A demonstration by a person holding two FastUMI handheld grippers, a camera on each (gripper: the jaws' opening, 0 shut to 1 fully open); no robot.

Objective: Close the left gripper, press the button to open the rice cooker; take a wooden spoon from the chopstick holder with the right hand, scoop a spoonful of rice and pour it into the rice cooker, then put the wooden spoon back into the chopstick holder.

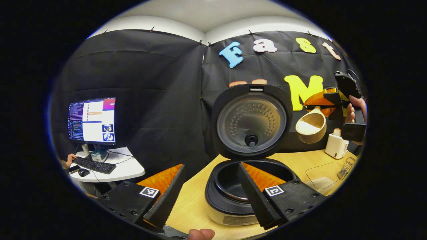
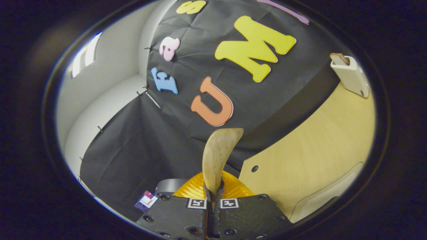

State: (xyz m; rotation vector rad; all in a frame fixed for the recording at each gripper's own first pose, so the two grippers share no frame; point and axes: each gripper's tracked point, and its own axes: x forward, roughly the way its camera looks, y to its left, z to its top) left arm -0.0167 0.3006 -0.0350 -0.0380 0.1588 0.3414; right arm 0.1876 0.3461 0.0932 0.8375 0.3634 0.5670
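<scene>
The rice cooker (image 1: 230, 195) stands open on the wooden table, its lid (image 1: 252, 121) upright and the inner pot showing dark. My left gripper (image 1: 210, 166) is open, its fingers spread just in front of the cooker's rim and holding nothing. To the right of the lid, the wooden spoon (image 1: 312, 125) hangs in the air with white rice in its bowl, held by my right gripper (image 1: 335, 96). In the right gripper view the right gripper (image 2: 213, 193) is shut on the spoon (image 2: 218, 153). The white chopstick holder (image 1: 336, 145) (image 2: 350, 75) stands near the wall.
A clear shallow container (image 1: 322, 173) and a wire basket (image 1: 347, 166) sit on the table (image 1: 193, 203) right of the cooker. Far left, a monitor (image 1: 92, 120) and keyboard (image 1: 95, 165) rest on a white desk, with a person's hand there.
</scene>
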